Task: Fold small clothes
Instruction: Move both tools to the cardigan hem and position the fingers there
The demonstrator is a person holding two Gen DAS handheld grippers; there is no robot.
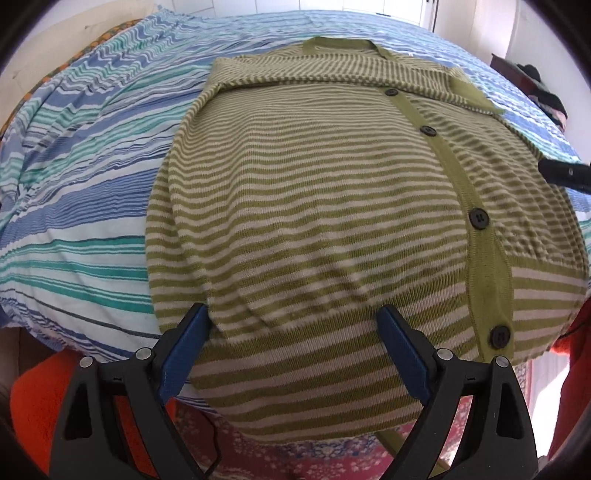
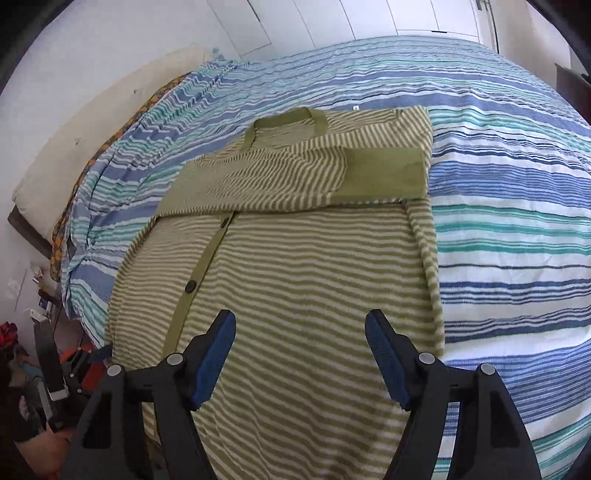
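A green and cream striped cardigan (image 1: pixel 314 192) with dark buttons lies flat on the striped bedspread (image 1: pixel 81 206). Both sleeves are folded across its chest, and one green cuff (image 2: pixel 384 173) lies on top. Its hem (image 1: pixel 303 391) hangs over the bed's near edge. My left gripper (image 1: pixel 295 325) is open just above that hem, with the cloth lying between its blue pads (image 1: pixel 184 354). My right gripper (image 2: pixel 301 321) is open over the cardigan's lower half, to the right of the button band (image 2: pixel 192 288). One of its black tips (image 1: pixel 565 173) shows at the right edge of the left wrist view.
The blue, teal and white bedspread (image 2: pixel 517 221) spreads wide to the cardigan's right. A cream pillow (image 2: pixel 92 129) lies at the far left and white cupboard doors (image 2: pixel 369 22) stand behind. A red patterned rug (image 1: pixel 295 458) and floor clutter (image 2: pixel 55 369) lie below the bed edge.
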